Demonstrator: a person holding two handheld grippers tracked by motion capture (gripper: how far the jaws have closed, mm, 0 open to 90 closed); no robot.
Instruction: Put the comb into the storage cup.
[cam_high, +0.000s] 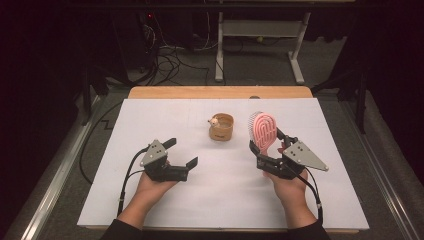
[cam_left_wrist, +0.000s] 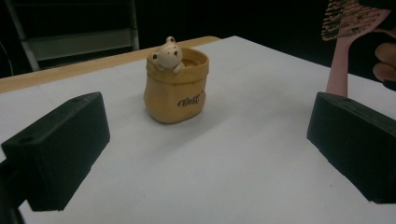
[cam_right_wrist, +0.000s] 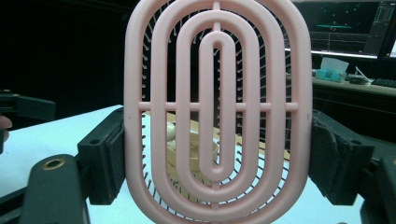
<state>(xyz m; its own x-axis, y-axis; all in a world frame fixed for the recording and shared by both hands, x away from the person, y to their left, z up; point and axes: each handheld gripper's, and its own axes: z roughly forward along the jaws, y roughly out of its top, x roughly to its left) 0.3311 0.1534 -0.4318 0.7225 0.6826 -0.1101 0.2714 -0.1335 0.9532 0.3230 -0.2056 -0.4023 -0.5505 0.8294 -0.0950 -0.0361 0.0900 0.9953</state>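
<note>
A small yellow-tan pot (cam_high: 221, 127) with a little bear figure on its rim stands upright on the white mat (cam_high: 225, 190), near the middle of the far half. The left gripper view shows the pot (cam_left_wrist: 175, 88) straight ahead. My left gripper (cam_high: 182, 152) is open, well short of the pot, and nothing lies between its jaws (cam_left_wrist: 208, 116). A pink oval hairbrush (cam_high: 263, 131) stands upright to the right of the pot, its brush head (cam_right_wrist: 217, 107) clamped by the sides in my right gripper (cam_high: 270, 147). The brush (cam_left_wrist: 348, 28) appears again at the top right of the left gripper view.
The mat covers a wooden table whose far edge (cam_high: 220, 92) shows bare. Behind it, a white desk frame (cam_high: 260, 30) and loose cables (cam_high: 165, 60) are on the floor. Monitors (cam_right_wrist: 345, 23) glow in the dark room beyond the brush.
</note>
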